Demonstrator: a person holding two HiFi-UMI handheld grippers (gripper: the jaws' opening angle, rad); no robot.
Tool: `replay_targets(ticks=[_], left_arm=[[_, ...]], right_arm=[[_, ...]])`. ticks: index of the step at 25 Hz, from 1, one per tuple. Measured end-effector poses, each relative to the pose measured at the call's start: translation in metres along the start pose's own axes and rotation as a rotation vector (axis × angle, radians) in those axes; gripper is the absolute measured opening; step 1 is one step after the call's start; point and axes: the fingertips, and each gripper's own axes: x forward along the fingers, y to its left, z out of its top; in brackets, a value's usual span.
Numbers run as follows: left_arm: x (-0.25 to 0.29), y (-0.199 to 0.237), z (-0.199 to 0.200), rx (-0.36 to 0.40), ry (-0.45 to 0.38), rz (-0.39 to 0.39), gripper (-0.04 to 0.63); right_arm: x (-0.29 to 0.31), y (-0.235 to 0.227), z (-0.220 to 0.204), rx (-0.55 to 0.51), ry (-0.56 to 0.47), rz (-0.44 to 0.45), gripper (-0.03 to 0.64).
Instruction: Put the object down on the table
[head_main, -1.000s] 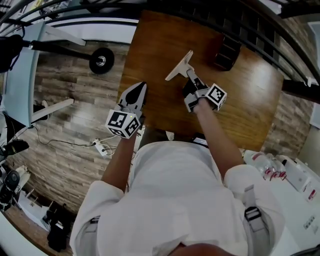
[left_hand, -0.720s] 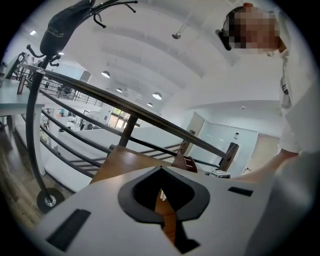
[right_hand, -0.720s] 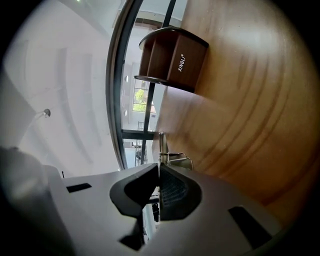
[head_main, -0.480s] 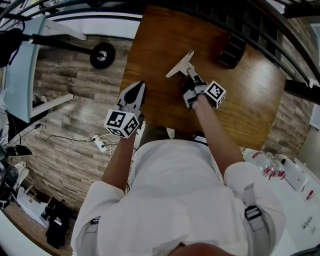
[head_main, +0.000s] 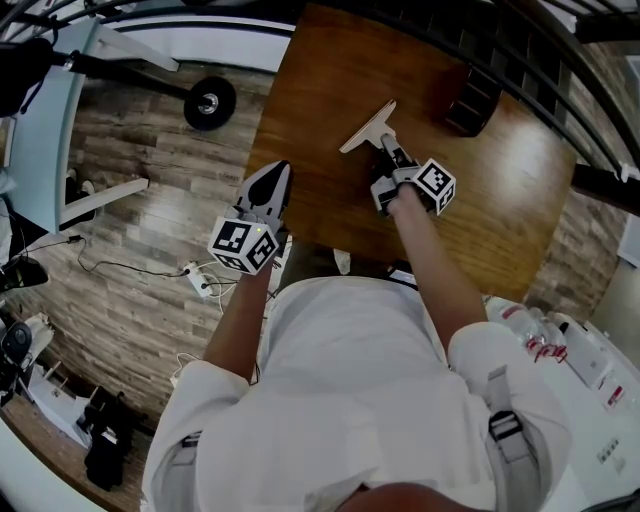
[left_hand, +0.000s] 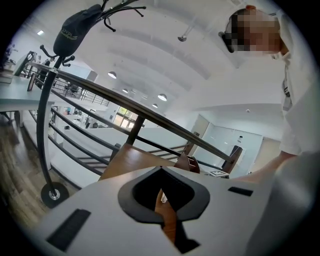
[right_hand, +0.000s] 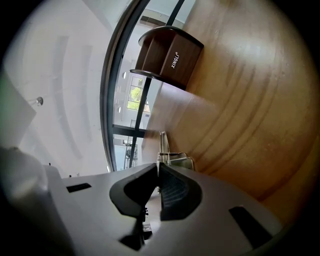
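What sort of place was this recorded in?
Probably an upper landing or mezzanine in an office-like building. A brown wooden table stands beside a dark metal railing with an open, ceiling-lit hall beyond. Wood-plank floor runs alongside, and a black coat stand is nearby.

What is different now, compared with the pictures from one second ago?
Almost nothing: only the head view itself shifted a little. The right gripper still holds the pale flat piece over the wooden table; it is not released. The left gripper stays shut and empty.
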Motion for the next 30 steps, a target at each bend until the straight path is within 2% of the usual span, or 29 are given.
replay_targets(ticks=[12, 21, 30], left_arm=[[-0.014, 0.011, 0.001, -0.018, -0.01, 0.011, 0.014], [-0.02, 0.014, 0.004, -0.025, -0.02, 0.002, 0.014], [-0.017, 0.008, 0.008, -0.022, -0.019, -0.051, 0.014]], right_arm=[[0.005, 0.001, -0.004, -0.093, 0.002, -0.029, 0.028], [0.002, 0.003, -0.007, -0.1, 0.001, -0.047, 0.044], [-0.027, 0.004, -0.002, -0.086, -0.044, -0.104, 0.063]])
